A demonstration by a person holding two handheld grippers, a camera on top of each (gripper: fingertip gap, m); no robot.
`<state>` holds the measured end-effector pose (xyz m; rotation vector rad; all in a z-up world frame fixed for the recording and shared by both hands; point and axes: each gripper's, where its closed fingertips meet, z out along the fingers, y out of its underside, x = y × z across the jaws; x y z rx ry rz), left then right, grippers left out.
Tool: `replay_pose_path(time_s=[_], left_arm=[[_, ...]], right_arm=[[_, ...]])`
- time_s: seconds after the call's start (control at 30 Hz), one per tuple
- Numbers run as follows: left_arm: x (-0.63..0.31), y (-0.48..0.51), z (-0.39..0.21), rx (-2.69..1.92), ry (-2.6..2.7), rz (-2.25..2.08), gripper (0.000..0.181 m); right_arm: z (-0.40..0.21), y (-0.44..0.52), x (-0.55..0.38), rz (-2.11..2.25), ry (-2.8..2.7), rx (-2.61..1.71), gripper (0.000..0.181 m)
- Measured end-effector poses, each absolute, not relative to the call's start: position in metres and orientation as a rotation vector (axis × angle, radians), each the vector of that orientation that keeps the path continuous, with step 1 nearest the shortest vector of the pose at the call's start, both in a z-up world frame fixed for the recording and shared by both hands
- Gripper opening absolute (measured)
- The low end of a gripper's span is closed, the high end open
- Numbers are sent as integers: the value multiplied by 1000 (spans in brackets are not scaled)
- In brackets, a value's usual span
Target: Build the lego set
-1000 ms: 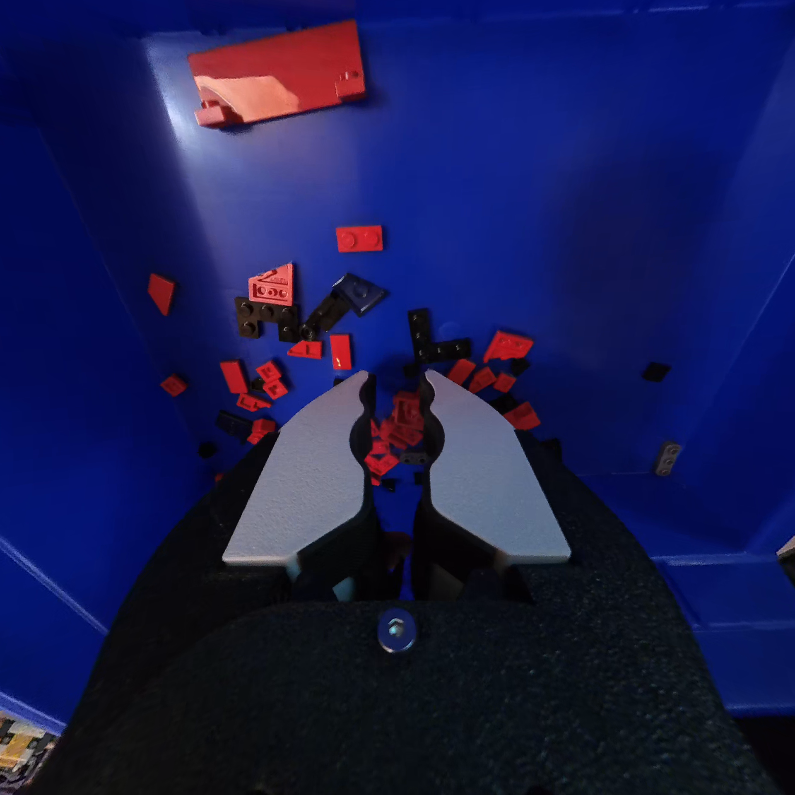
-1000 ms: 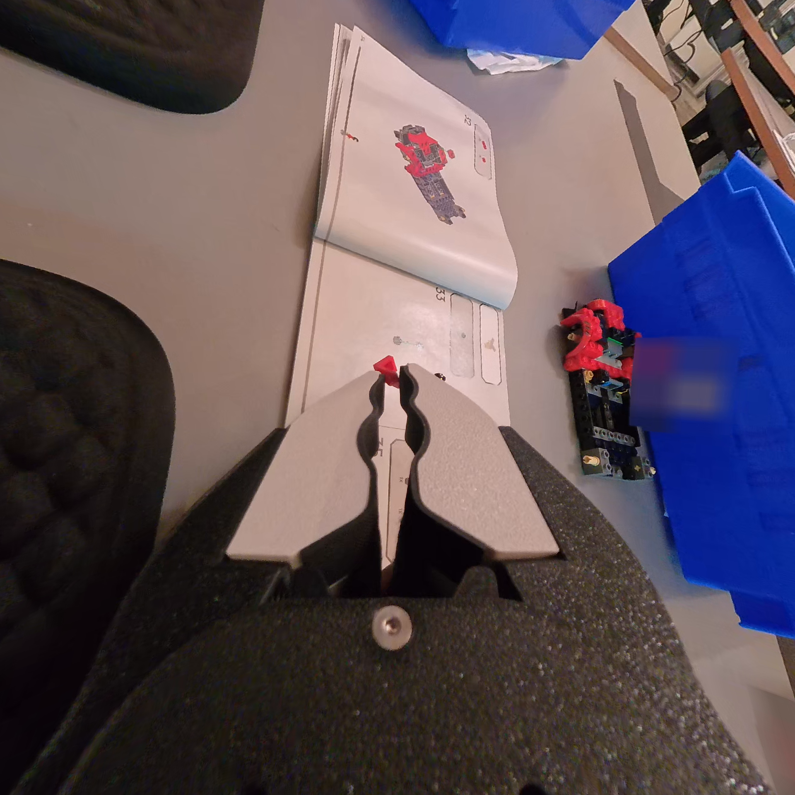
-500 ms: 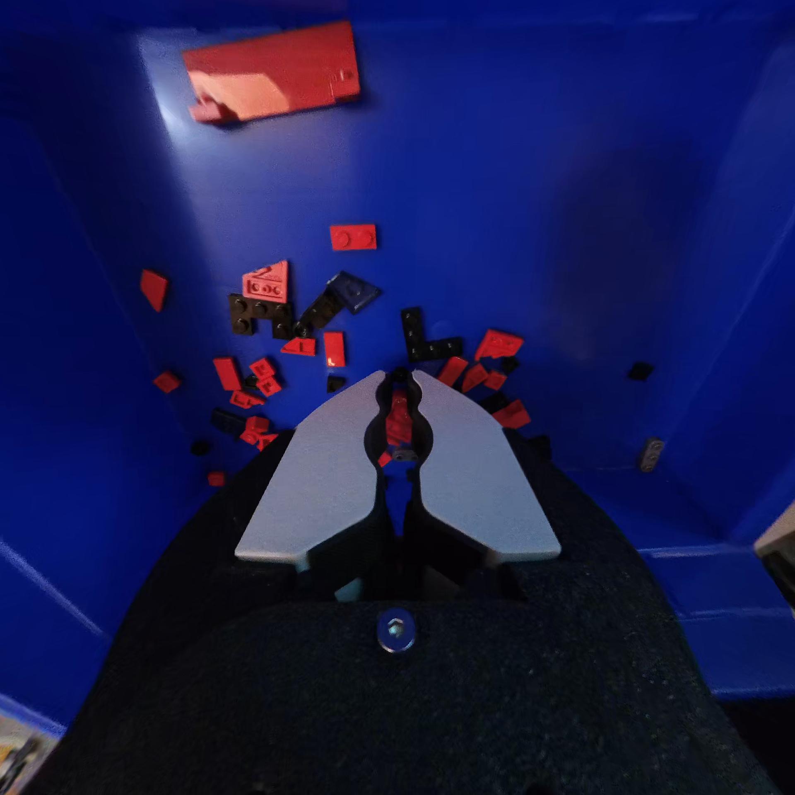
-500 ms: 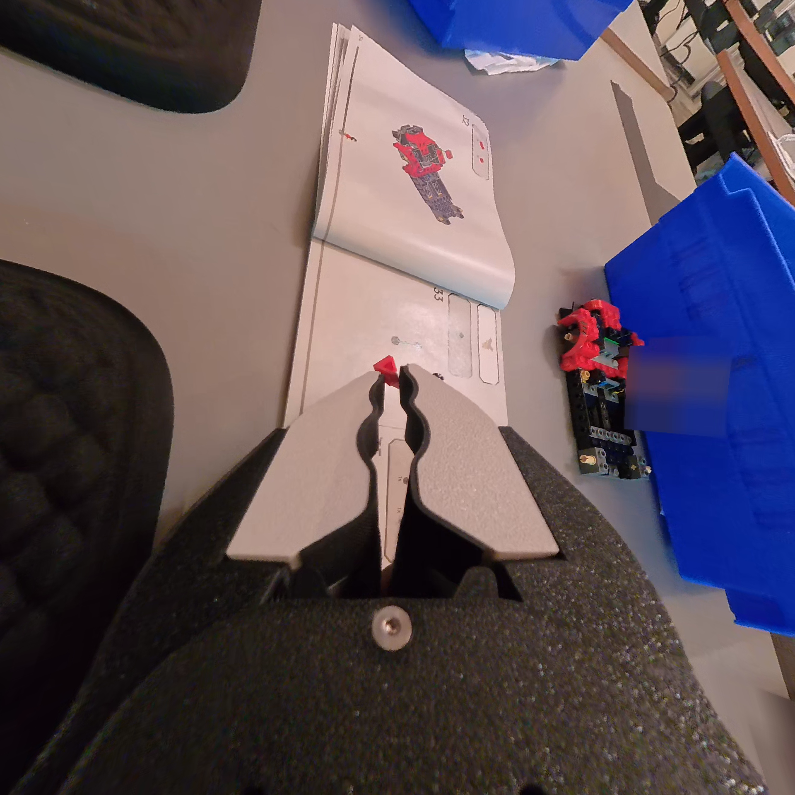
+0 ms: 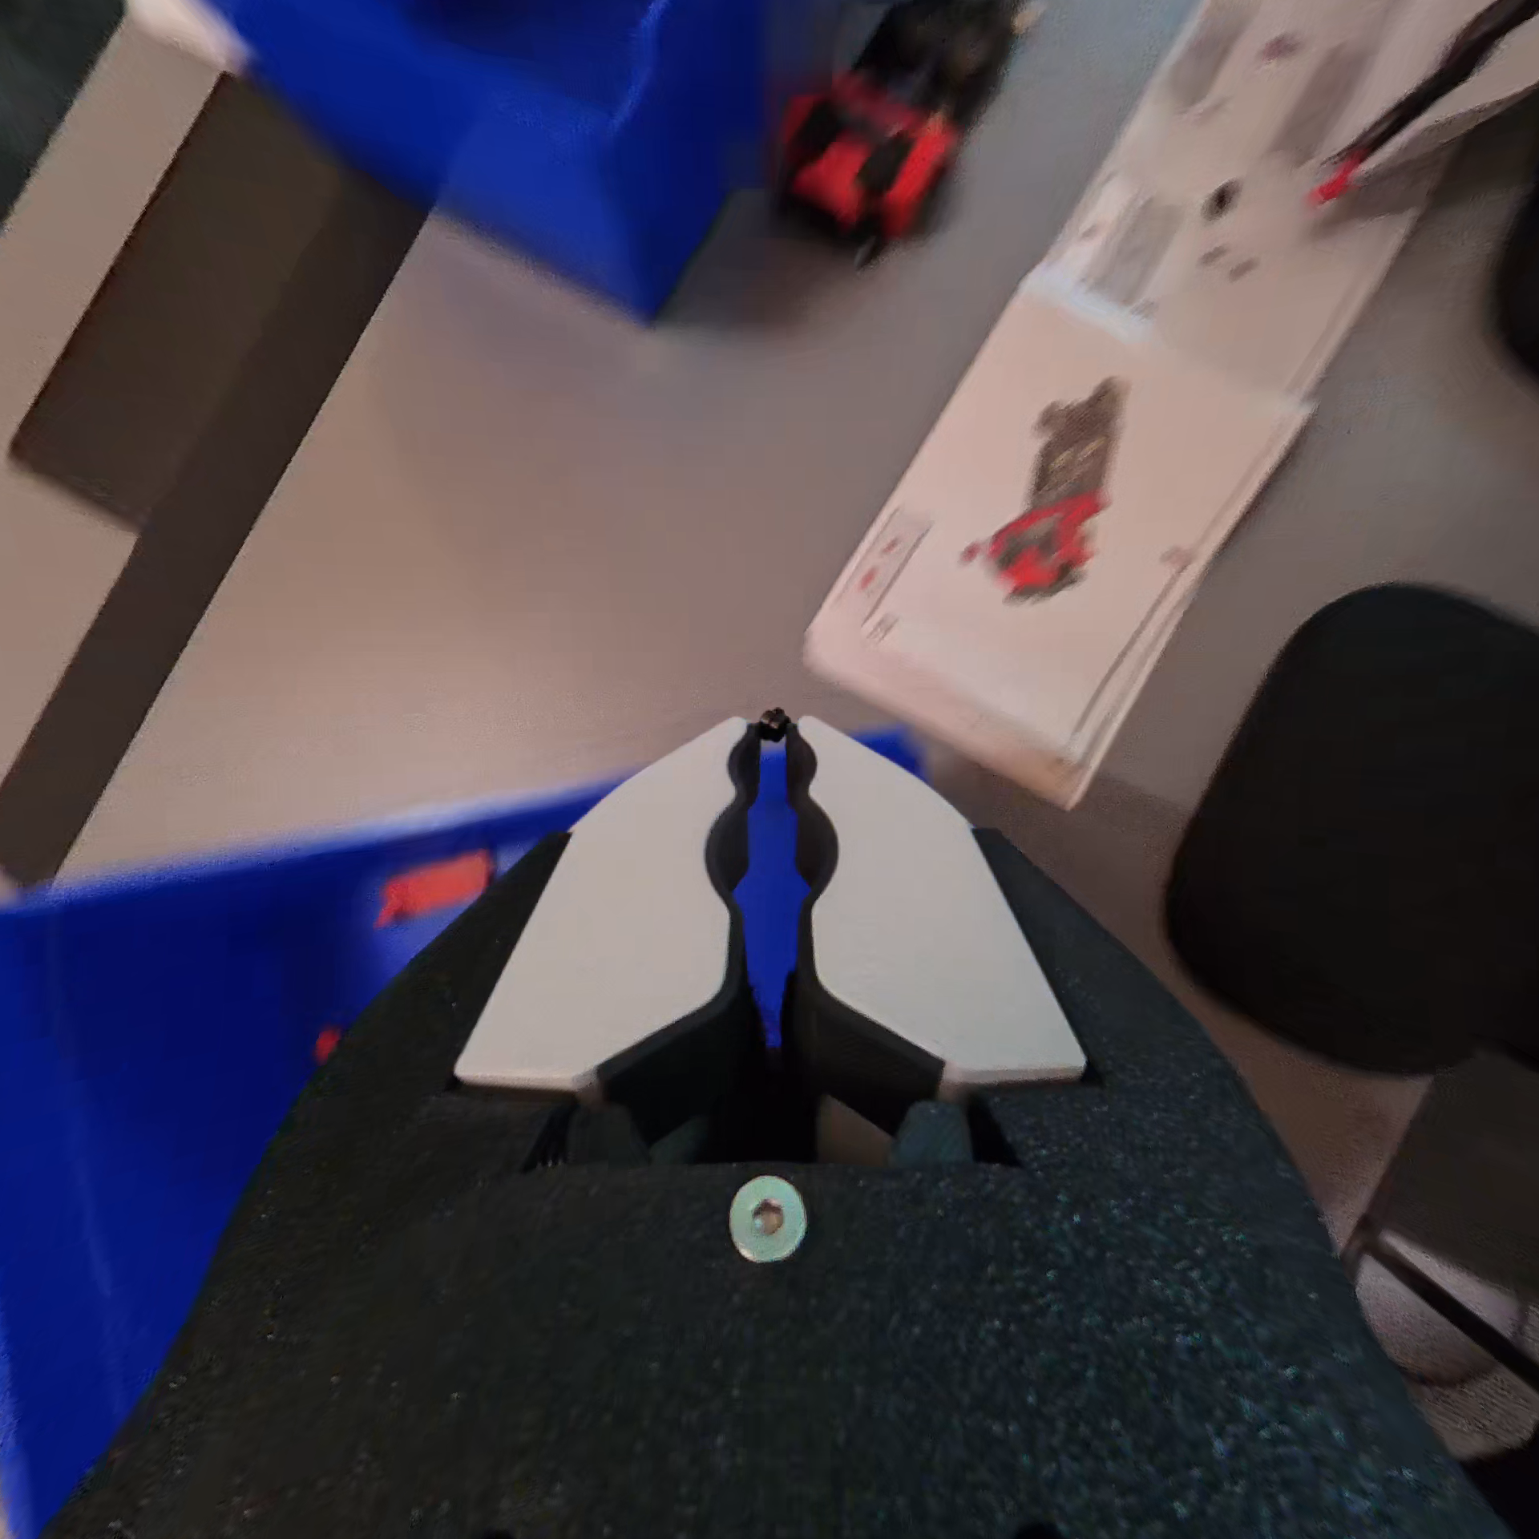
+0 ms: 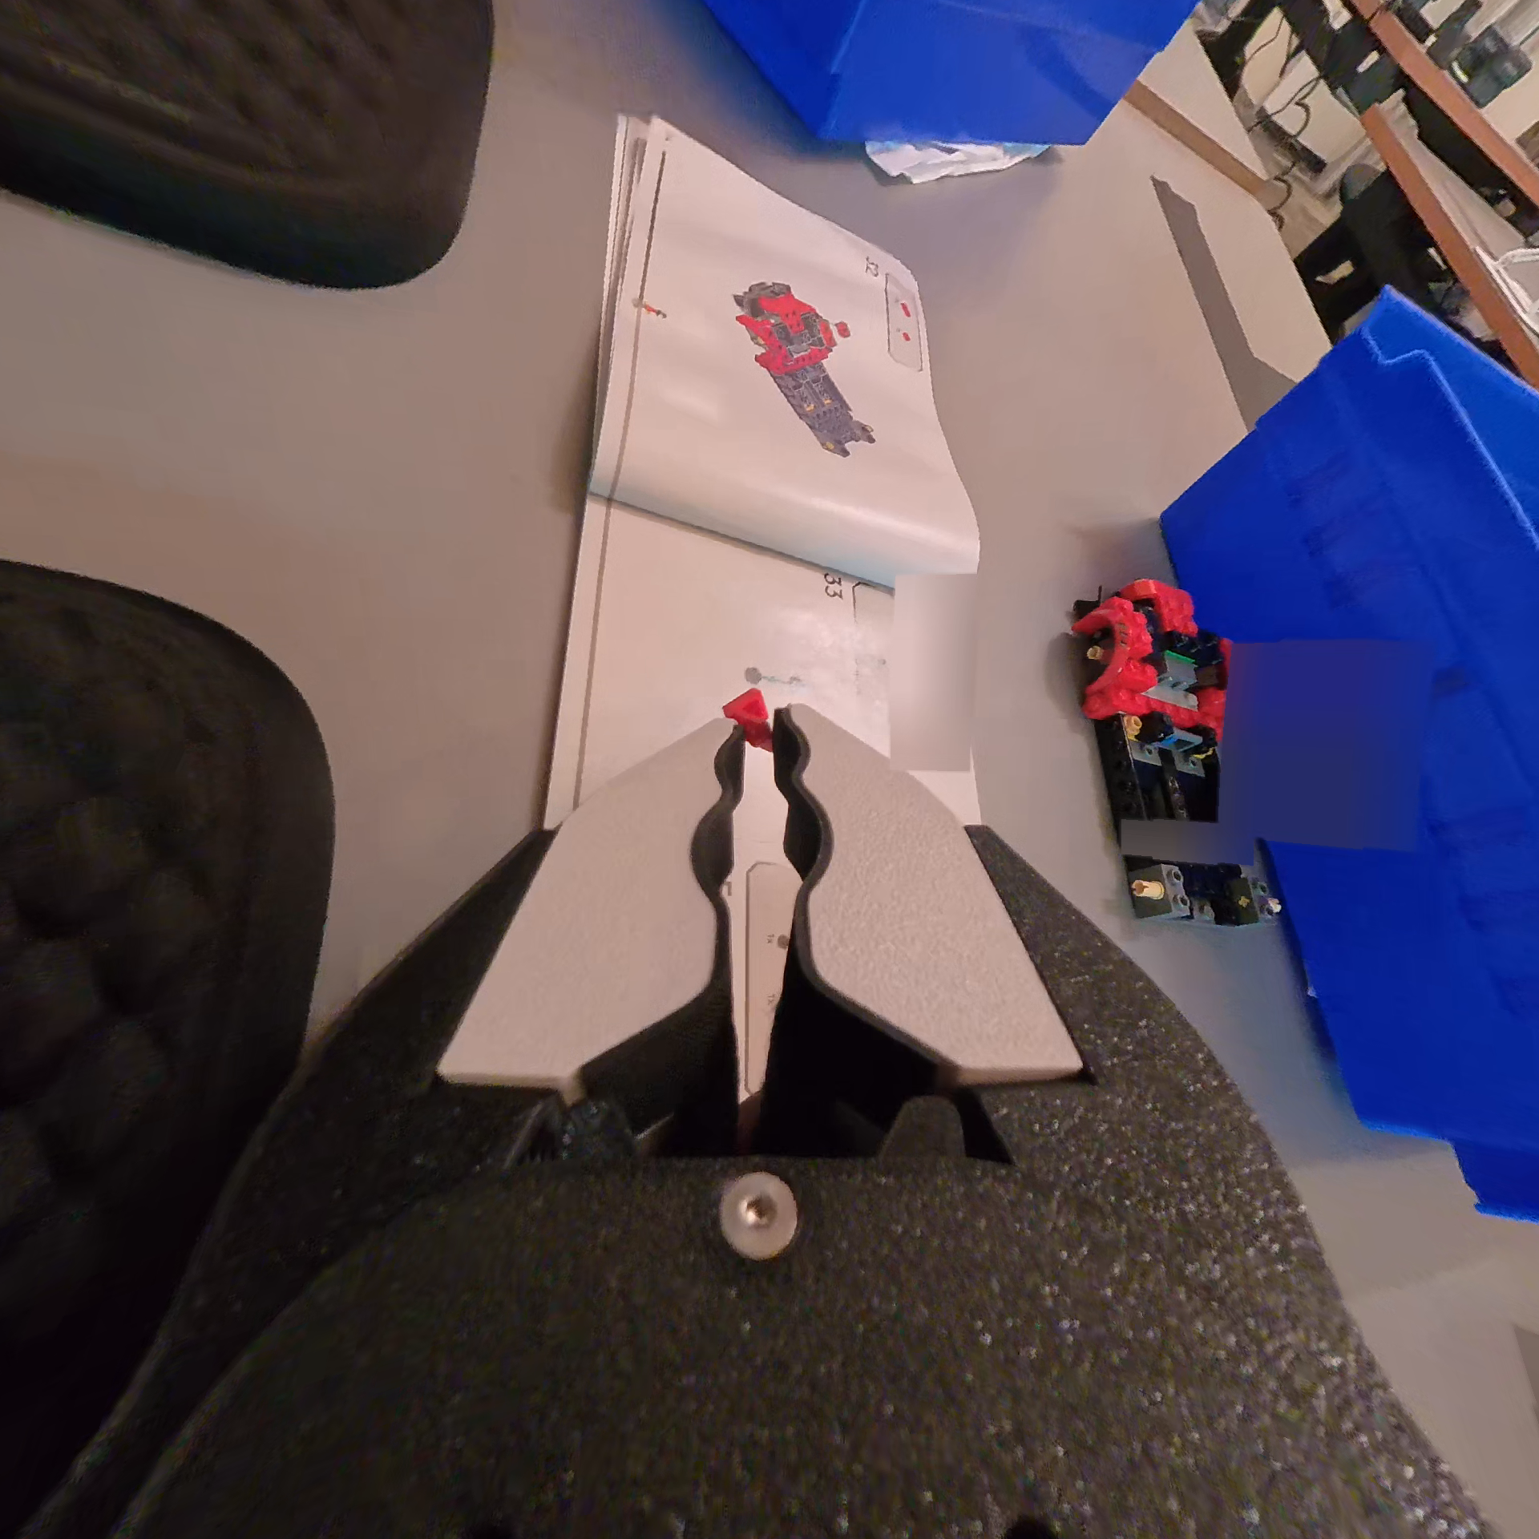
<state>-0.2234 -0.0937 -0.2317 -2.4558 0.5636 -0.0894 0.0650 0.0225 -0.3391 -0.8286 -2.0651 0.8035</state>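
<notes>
Grey tabletop (image 6: 350, 466) carries an open instruction booklet (image 6: 783, 400) and three blue bins, two seen from the right wrist, one (image 5: 150, 1041) under the left gripper. Beside the nearer bin (image 6: 1399, 749) lies the partly built red-and-black lego model (image 6: 1157, 733), long axis running away from the camera, red end farthest. The right gripper (image 6: 756, 726) is nearly closed, pinching a small red wedge piece (image 6: 747, 714) that sticks out past its fingertips over the booklet. The left gripper (image 5: 773, 729), nearly closed, nips a tiny black piece (image 5: 774, 723) at its very tips, above the bin's rim.
</notes>
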Motion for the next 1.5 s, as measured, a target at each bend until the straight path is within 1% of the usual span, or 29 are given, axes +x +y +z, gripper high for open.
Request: replay_pose_path(time_s=[0.1, 0.23, 0.33, 0.43, 0.57, 0.83, 1.03, 1.13, 1.3, 1.5], left_arm=[[-140, -66, -237, -2386, 714, -126, 5], [-47, -37, -287, -2400, 940, -224, 5], [-8, -14, -331, -2440, 1076, -244, 6], [20, 1, -360, -2484, 1131, -336, 6], [30, 13, -361, -2473, 1124, -375, 6], [33, 6, -363, -2468, 1184, -401, 31], [31, 0, -357, -2442, 1159, -427, 37], [38, -6, -359, -2436, 1179, -455, 47], [60, -8, -359, -2378, 1195, -558, 51], [64, -3, -355, -2340, 1176, -576, 51]], right_arm=[[-335, 25, 64, 837, -2033, -867, 7], [-335, 29, 63, 888, -2012, -942, 6], [-339, 28, 64, 899, -2032, -962, 6], [-346, 26, 65, 880, -2072, -974, 6], [-350, 25, 65, 873, -2093, -983, 6], [-353, 23, 64, 866, -2111, -994, 6], [-352, 23, 63, 888, -2096, -1008, 7], [-350, 20, 61, 921, -2086, -1009, 7], [-339, 19, 53, 989, -2003, -1023, 6], [-352, 18, 54, 903, -2076, -1015, 6]])
